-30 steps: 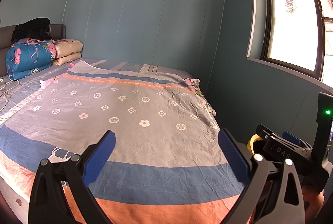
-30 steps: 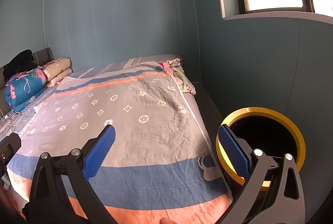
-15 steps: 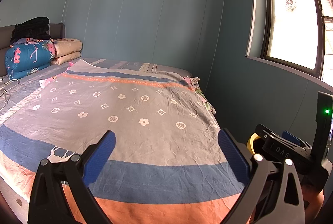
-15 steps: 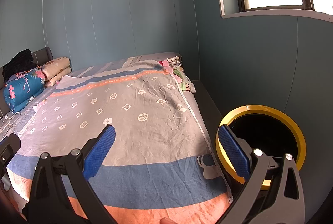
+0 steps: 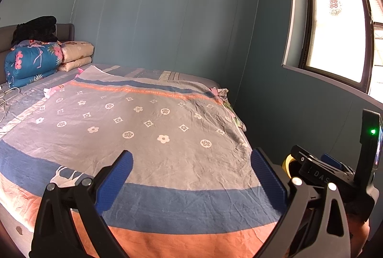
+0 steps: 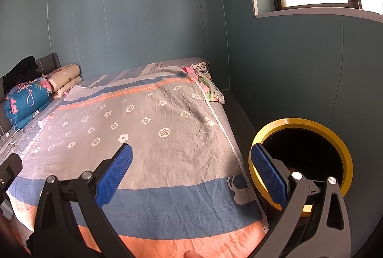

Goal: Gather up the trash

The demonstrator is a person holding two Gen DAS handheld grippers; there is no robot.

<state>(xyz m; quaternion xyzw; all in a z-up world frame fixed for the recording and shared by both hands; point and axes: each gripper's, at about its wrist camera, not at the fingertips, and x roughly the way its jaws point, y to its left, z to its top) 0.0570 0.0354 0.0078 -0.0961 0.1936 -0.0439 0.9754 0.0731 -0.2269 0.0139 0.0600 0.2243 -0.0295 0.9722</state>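
Observation:
A yellow-rimmed trash bin (image 6: 304, 157) with a dark inside stands on the floor to the right of the bed, partly behind my right gripper's right finger. A sliver of its rim shows in the left wrist view (image 5: 286, 162). My left gripper (image 5: 191, 176) is open and empty above the foot of the bed. My right gripper (image 6: 190, 174) is open and empty, also above the foot of the bed. The right gripper's body shows at the right edge of the left wrist view (image 5: 340, 176). Small pale scraps (image 5: 49, 91) lie far off near the pillows.
A bed with a grey, blue and orange floral sheet (image 5: 143, 126) fills both views. Folded quilts (image 5: 33, 61) and dark clothes (image 5: 36, 29) are piled at the headboard. Crumpled cloth (image 6: 205, 85) lies at the bed's far right corner. White cables (image 6: 10, 138) lie at the left edge.
Both grippers have drifted slightly; the views shift a little. Both stay open and empty.

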